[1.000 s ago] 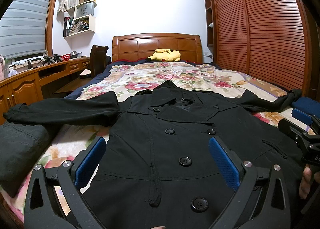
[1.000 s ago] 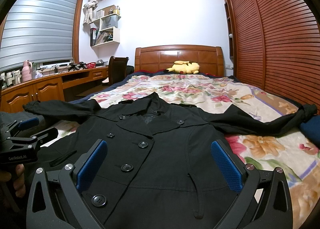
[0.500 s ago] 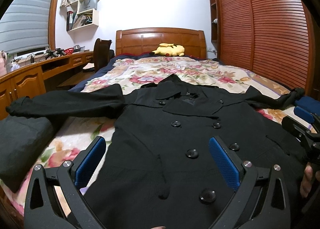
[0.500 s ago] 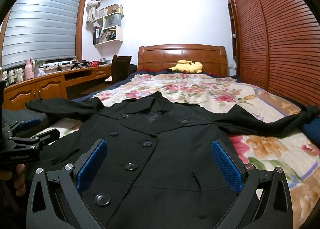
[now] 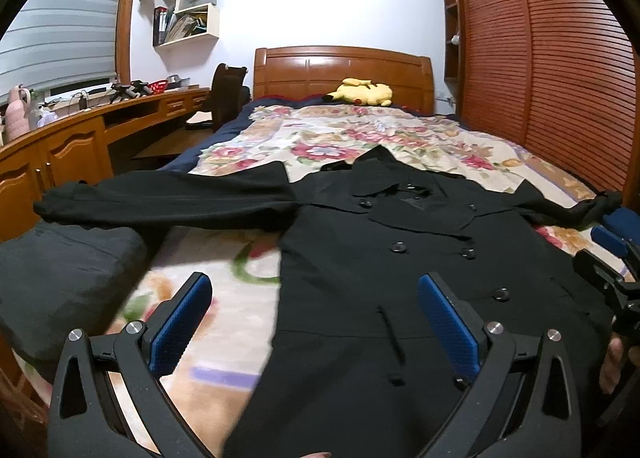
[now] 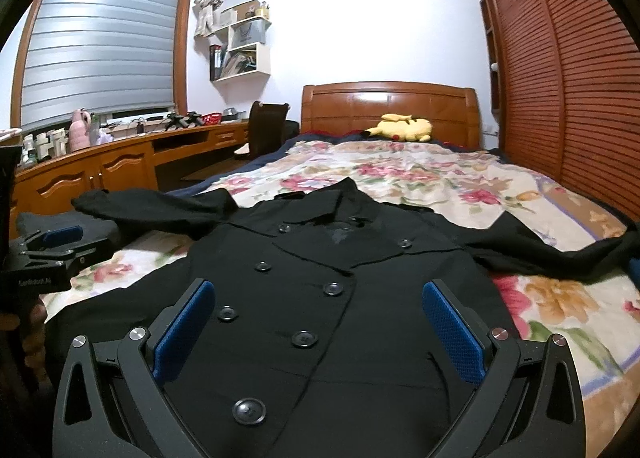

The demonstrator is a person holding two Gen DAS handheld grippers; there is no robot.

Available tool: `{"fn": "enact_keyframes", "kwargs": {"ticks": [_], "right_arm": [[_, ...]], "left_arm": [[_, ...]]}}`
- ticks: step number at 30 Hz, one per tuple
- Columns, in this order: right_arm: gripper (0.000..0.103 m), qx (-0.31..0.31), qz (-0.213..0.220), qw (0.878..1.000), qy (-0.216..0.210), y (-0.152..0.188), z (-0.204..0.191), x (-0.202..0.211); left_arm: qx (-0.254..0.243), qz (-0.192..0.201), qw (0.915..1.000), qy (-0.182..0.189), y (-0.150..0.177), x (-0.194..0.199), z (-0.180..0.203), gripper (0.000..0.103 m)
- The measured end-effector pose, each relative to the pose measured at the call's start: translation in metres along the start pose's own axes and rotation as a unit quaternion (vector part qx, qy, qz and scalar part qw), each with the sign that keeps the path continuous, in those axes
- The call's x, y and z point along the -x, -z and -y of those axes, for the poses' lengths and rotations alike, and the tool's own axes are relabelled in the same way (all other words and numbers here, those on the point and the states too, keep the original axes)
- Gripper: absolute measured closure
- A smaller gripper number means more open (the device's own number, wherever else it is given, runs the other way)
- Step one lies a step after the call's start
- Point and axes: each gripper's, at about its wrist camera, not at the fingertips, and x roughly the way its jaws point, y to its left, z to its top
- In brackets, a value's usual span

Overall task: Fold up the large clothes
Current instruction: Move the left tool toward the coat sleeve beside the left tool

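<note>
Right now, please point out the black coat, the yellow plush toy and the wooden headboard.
black coat [image 6: 320, 258], right wrist view, on the chest panel.
yellow plush toy [image 6: 404, 129], right wrist view, on its body.
wooden headboard [image 5: 320, 69], left wrist view, on its left panel.

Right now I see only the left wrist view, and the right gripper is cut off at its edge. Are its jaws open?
Observer: Yes. The right gripper is wide open and holds nothing.
Operator: What lies in front of it?
Observer: The front of the black coat, spread flat. A large button shows between the open jaws, close to the camera.
</note>
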Motion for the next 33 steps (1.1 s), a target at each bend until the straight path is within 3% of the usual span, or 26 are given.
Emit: {"fn": "enact_keyframes", "kwargs": {"ticks": [9,19,33], "right_arm": [[0.0,0.02,-0.024,0.999,-0.025,-0.022,-0.003,-0.025],[0.0,0.04,-0.036,0.997,-0.05,-0.047,-0.017,-0.059],[0.0,0.079,-0.084,0.991,-0.07,-0.028,-0.016,-0.102]], "left_arm": [[-0.016,-0.02,0.999,-0.037,-0.007,-0.012,-0.033,0.0],[-0.004,-0.062,0.9968,-0.049,-0.008,-0.044,-0.066,0.0],[0.024,-0.115,0.9906,-0.07,-0.039,-0.104,-0.113,0.0]]}}
